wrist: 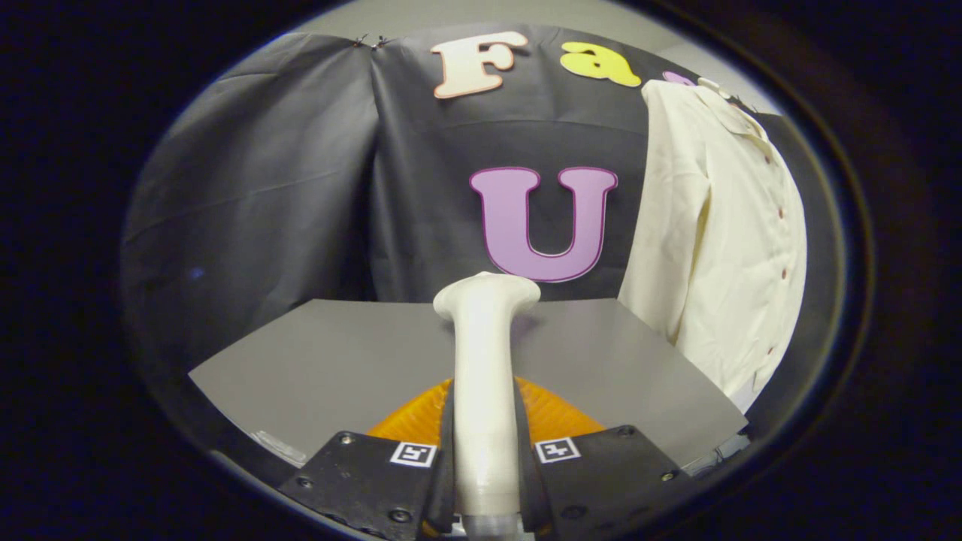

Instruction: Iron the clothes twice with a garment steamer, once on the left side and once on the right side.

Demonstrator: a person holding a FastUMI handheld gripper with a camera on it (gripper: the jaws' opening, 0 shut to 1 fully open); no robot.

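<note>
Fingers point(485, 458) grip the garment steamer point(485, 361) by its handle, head pointing ahead over the grey surface point(338, 361). Cream shirt point(721, 248) hangs beyond, off to the right, untouched. Approach seems in hand; next, swing the head rightward onto the fabric.

A flat grey table point(338, 361) is spreading out ahead of the gripper point(485, 466), its far edge meeting the black booth wall point(263, 188). On its near part, an orange translucent base point(552, 417) is sitting, partly hidden behind the gripper's fingers. Whether the base is resting fully on the surface cannot be told. At the right far corner, a cream shirt point(721, 248) is hanging past the table's edge. The fingers are pressing both sides of the steamer handle point(485, 361).
</note>
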